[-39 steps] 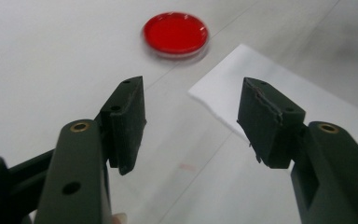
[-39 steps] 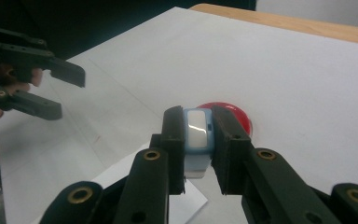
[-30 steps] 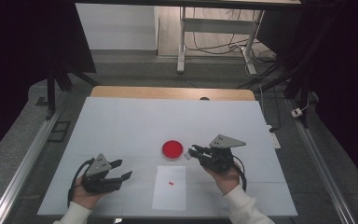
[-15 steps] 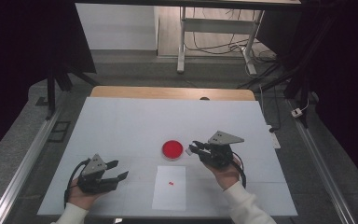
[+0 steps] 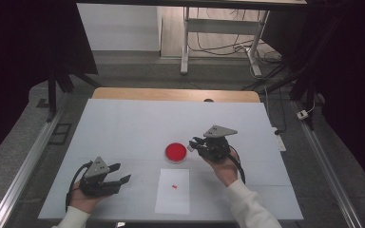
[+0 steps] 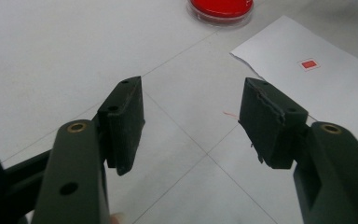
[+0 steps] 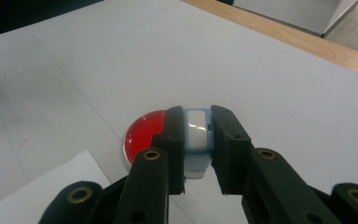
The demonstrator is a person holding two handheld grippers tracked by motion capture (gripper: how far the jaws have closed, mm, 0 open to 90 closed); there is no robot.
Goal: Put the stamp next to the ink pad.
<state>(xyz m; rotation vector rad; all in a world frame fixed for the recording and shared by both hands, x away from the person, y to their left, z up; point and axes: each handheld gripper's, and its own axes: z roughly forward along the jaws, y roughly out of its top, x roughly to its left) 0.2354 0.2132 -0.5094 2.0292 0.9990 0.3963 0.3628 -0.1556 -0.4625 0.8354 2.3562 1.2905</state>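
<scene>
A round red dish sits on the white table, also seen as the red dish and red dish. My right gripper hovers just right of it, shut on a small pale blue and white block held upright between the pads. A white paper sheet with a small red square lies in front of the dish. My left gripper rests near the front left, its jaws apart with nothing between them.
The white table top has a wooden strip along its far edge. Metal rails run along both sides, and a stand with cables stands beyond the table.
My right gripper has moved left and slightly down with the block, closer to the red dish. The left gripper has stayed where it was.
</scene>
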